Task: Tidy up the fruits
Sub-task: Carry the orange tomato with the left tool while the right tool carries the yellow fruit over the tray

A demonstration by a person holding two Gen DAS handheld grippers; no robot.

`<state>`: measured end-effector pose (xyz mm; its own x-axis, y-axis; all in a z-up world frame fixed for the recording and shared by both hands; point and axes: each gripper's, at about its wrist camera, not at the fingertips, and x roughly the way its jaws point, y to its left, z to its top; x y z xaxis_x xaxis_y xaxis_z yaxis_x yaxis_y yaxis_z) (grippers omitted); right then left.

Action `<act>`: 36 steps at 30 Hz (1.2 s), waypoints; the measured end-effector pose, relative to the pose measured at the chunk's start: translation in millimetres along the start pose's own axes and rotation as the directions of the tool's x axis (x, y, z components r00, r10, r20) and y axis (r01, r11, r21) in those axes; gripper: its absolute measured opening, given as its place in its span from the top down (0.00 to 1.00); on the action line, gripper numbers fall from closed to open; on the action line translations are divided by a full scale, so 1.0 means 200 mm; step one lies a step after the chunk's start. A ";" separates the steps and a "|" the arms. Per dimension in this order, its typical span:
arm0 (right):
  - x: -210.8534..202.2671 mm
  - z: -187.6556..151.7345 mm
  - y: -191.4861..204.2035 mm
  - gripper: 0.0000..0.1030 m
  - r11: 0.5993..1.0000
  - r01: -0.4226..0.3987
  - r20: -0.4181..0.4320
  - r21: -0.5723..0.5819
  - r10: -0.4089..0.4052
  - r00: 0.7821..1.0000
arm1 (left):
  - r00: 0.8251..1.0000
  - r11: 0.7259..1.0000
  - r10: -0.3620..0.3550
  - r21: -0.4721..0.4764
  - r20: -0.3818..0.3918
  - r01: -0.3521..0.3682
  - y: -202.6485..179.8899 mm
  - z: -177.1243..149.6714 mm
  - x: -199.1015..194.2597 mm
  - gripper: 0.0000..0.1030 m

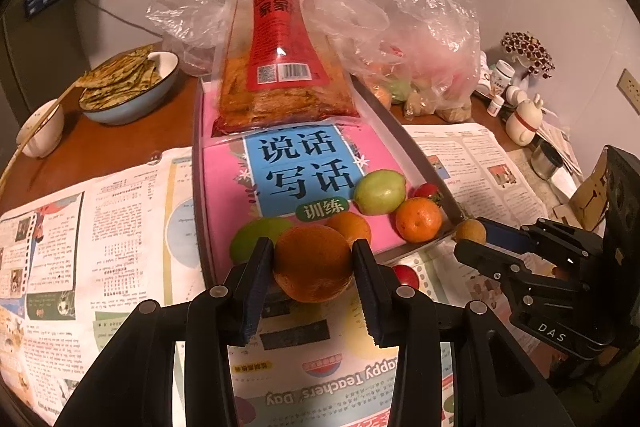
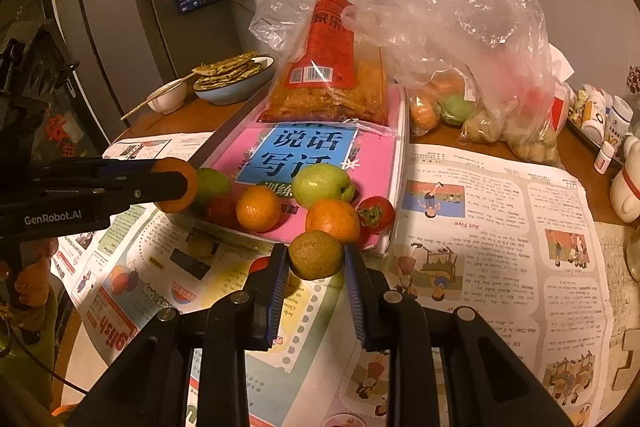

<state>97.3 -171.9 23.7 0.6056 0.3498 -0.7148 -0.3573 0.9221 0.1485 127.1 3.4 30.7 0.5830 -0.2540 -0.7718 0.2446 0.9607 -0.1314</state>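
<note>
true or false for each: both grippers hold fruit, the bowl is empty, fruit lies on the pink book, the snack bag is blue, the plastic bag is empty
1. Both grippers hold fruit. True: the left gripper is shut on a large round orange, and the right gripper on a small brownish-green round fruit.
2. The blue bowl is empty. False: it holds flatbreads.
3. Fruit lies on the pink book. True.
4. The snack bag is blue. False: its label is red.
5. The clear plastic bag is empty. False: fruit shows inside.

Warm dim light, heavy fisheye vignetting
</note>
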 end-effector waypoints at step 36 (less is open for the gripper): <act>0.02 0.06 -0.20 0.72 0.997 0.026 0.018 0.076 -0.028 0.999 | 0.994 0.993 -0.065 0.092 -0.090 0.073 -0.30 0.13 0.30 0.59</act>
<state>122.3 -205.8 23.8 0.6278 0.3270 -0.7063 -0.2864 0.9408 0.1810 167.8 -72.8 9.7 0.4937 -0.3047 -0.8145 0.3569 0.9251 -0.1297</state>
